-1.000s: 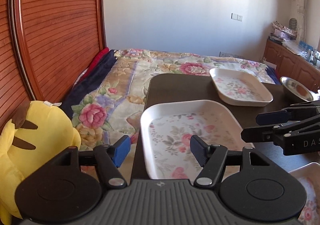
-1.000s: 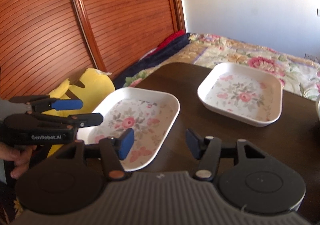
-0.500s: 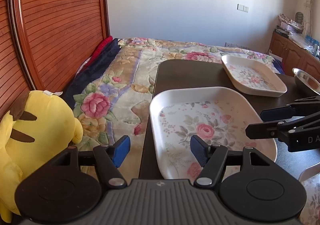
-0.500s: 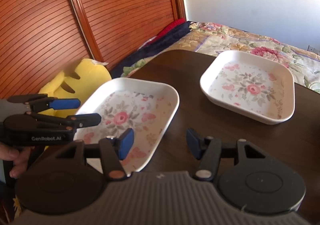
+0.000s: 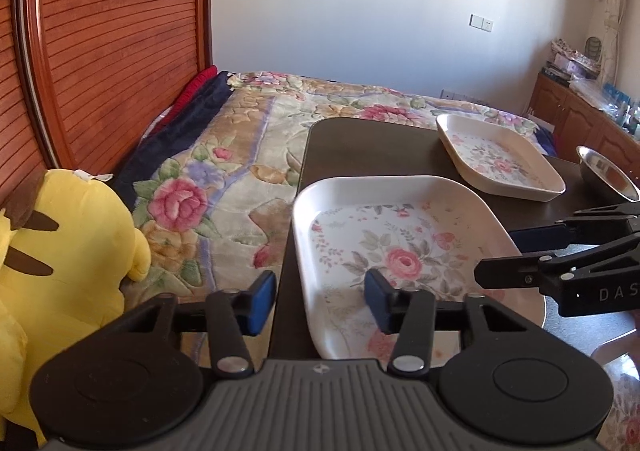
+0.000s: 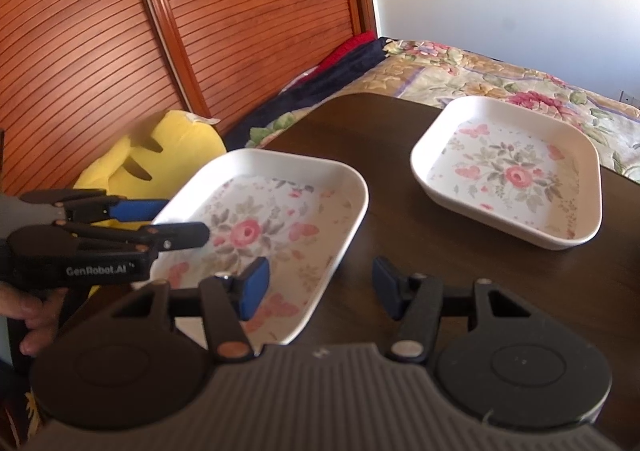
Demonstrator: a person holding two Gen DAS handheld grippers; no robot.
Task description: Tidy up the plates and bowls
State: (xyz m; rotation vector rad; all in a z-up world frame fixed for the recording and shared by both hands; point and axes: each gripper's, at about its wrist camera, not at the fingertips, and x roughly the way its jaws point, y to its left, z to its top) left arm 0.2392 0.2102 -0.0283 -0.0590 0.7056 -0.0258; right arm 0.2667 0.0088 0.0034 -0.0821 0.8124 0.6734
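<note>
Near tray (image 5: 400, 251): on the bench's (image 5: 360, 147) near left edge, long axis running near to far.
Left tool (image 5: 320, 297): closing astride the left rim, we judge for lifting; not yet clenched.
Right tool (image 6: 320, 289): closing astride the right rim, released.
Far tray (image 6: 508, 171): far right, apart.

Dark table (image 6: 400, 279): two floral dishes (image 6: 280, 235), steel bowl (image 5: 608, 175).

Both claws narrowing at the near plate.
Left claw (image 5: 320, 301) and right claw (image 6: 320, 287) are closing astride the near plate's (image 5: 400, 235) opposite rims.
</note>
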